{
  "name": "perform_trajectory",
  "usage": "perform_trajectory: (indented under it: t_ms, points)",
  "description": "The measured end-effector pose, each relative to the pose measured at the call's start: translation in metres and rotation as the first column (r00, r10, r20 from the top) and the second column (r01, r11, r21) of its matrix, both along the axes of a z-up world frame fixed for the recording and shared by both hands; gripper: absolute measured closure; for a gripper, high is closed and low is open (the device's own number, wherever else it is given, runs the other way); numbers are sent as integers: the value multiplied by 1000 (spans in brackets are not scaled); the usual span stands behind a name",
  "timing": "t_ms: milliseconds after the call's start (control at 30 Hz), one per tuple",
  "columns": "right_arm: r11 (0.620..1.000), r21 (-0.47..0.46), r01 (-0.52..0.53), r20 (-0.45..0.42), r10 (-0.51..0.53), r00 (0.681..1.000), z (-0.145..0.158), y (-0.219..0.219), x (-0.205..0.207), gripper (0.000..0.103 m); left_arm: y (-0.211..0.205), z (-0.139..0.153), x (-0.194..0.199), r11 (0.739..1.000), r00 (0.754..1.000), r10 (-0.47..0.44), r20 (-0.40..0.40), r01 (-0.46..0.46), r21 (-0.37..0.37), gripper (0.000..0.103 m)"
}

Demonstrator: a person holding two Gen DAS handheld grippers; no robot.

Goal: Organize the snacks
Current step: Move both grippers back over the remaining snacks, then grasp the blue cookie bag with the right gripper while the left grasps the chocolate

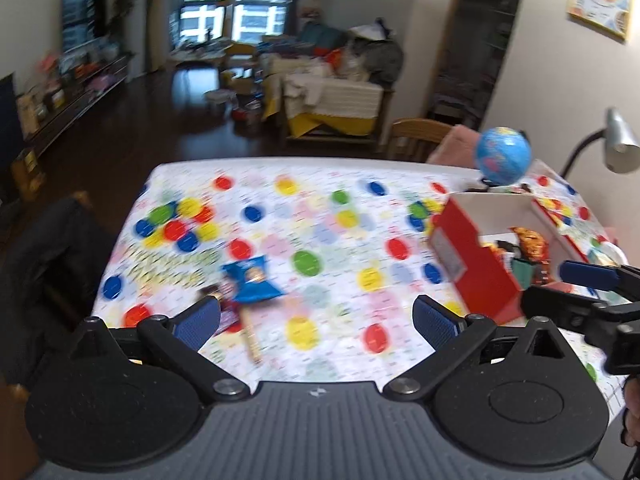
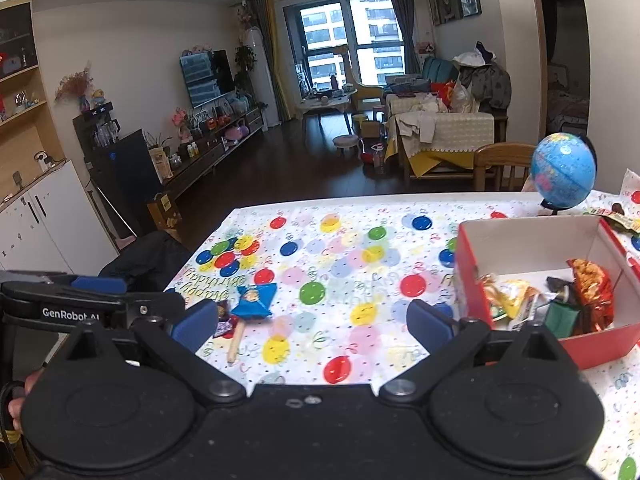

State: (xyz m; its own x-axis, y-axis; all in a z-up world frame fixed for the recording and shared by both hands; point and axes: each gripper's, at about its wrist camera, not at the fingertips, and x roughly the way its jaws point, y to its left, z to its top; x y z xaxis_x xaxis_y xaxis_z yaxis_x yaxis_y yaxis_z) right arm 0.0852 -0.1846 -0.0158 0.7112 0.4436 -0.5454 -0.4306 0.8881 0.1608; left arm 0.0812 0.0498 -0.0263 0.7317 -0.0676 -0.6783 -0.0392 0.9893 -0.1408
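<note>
A blue snack packet (image 1: pixel 252 280) (image 2: pixel 254 300) lies on the balloon-print tablecloth (image 1: pixel 340 240) (image 2: pixel 340 272). Beside it are a small dark red wrapper (image 1: pixel 228 316) (image 2: pixel 224 324) and a thin tan stick snack (image 1: pixel 250 336) (image 2: pixel 236 340). To the right stands a red box (image 1: pixel 472 280) (image 2: pixel 600 346) holding several wrapped snacks (image 2: pixel 576 292). My left gripper (image 1: pixel 318 316) (image 2: pixel 152 294) is open and empty, with its left pad just over the dark wrapper. My right gripper (image 2: pixel 314 322) (image 1: pixel 546 285) is open too, nothing between its pads, near the box's front.
A blue globe (image 1: pixel 504 156) (image 2: pixel 564 170) stands behind the box, with a grey desk lamp (image 1: pixel 620 140) at the far right. More wrappers (image 2: pixel 616 216) lie beyond the box. A dark jacket on a chair (image 1: pixel 52 260) (image 2: pixel 148 256) is off the table's left edge.
</note>
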Motion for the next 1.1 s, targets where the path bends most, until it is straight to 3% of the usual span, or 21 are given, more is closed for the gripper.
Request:
perform_trajectory:
  t_ms: [433, 733, 1100]
  points:
    - [997, -38, -61, -65, 59, 996, -21, 57, 42, 2, 51, -33, 21, 989, 986, 147, -81, -146, 15, 0]
    - [992, -45, -119, -162, 110, 981, -50, 94, 106, 6, 79, -69, 71, 964, 949, 264, -175, -265, 17, 0]
    - [988, -41, -150, -294, 132, 947, -93, 140, 170, 14, 96, -117, 120, 947, 907, 322, -271, -315, 69, 0]
